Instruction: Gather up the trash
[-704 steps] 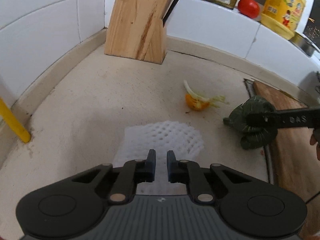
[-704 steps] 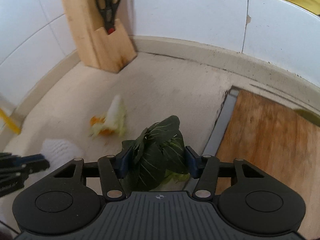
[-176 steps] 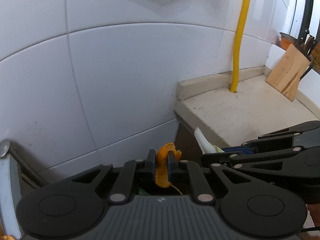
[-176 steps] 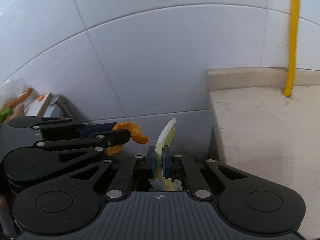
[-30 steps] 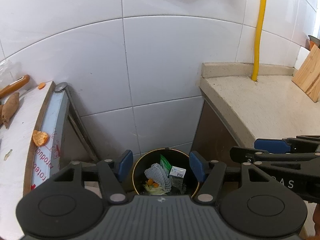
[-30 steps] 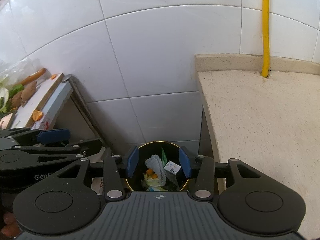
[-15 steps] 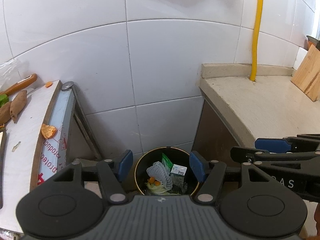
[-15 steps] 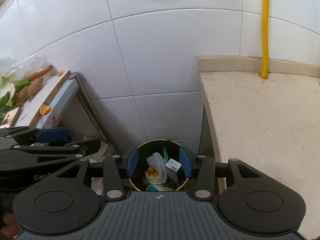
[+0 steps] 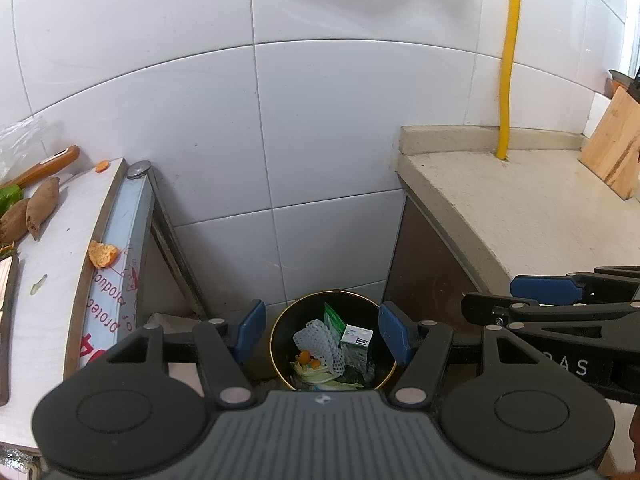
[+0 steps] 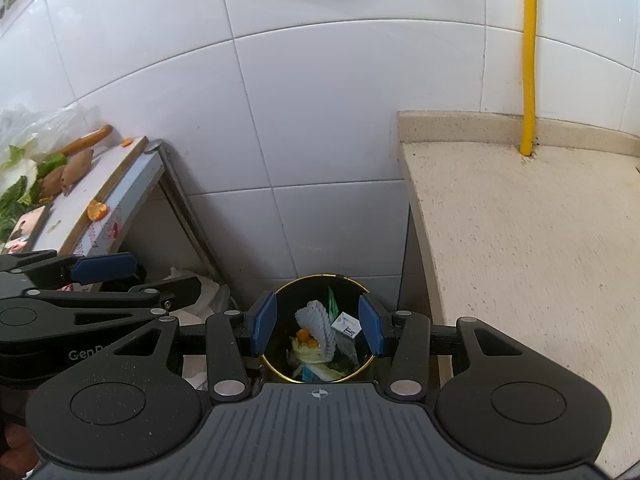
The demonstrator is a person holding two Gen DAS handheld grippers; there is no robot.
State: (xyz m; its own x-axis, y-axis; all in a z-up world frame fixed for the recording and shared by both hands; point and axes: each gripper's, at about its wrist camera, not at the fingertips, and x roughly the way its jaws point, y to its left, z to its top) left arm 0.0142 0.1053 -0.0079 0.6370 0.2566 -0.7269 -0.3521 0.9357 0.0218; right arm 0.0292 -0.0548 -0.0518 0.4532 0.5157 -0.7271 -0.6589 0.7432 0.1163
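Note:
A black bin with a gold rim point(image 9: 280, 322) point(image 10: 280, 286) stands on the floor between a side table and the counter. Inside lie white foam netting point(image 9: 318, 338) point(image 10: 320, 322), orange peel point(image 9: 306, 357) point(image 10: 303, 335), pale cabbage scraps point(image 9: 316, 376), a green packet and a small white carton point(image 9: 356, 340). My left gripper point(image 9: 322, 330) hangs open high above the bin, nothing between its blue pads. Beside it, my right gripper point(image 10: 316, 322) is also open and empty over the bin. Each gripper shows at the edge of the other's view.
On the left, a white side table point(image 9: 52, 264) carries sweet potatoes point(image 9: 40, 208), an orange peel piece point(image 9: 102, 254) point(image 10: 97, 211), greens and a bag. To the right is a beige counter point(image 10: 520, 240) with a yellow pipe point(image 10: 529, 60) and a wooden knife block point(image 9: 612, 152). White tiled wall behind.
Both views have drawn back and up slightly, so more of the side table shows. The jaws stay open and empty, and the bin's contents are unchanged.

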